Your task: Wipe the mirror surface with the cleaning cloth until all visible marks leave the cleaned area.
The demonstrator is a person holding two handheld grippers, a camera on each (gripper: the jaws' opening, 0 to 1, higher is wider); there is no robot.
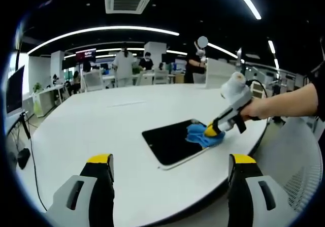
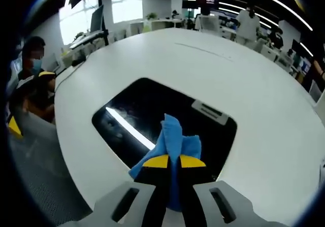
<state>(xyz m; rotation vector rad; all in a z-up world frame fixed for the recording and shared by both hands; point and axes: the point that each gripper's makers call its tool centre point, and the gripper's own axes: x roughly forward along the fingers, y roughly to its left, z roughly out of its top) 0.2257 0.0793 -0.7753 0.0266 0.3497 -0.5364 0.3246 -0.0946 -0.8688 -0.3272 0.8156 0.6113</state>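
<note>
A dark rectangular mirror (image 1: 172,139) (image 2: 147,116) lies flat on the white table (image 1: 101,120), reflecting ceiling lights. A blue cleaning cloth (image 1: 202,135) (image 2: 172,138) rests on the mirror's near-right part. My right gripper (image 2: 171,162) is shut on the cloth and presses it to the glass; in the left gripper view it comes in from the right (image 1: 214,131), held by a hand. My left gripper (image 1: 172,161) stands open above the table's near edge, short of the mirror, with nothing between its yellow-tipped fingers.
The white table (image 2: 254,85) is large and rounded, with bare surface around the mirror. Chairs, desks and monitors (image 1: 15,90) stand beyond it, and several people (image 1: 124,59) are at the far side. A seated person (image 2: 30,79) is at the left of the right gripper view.
</note>
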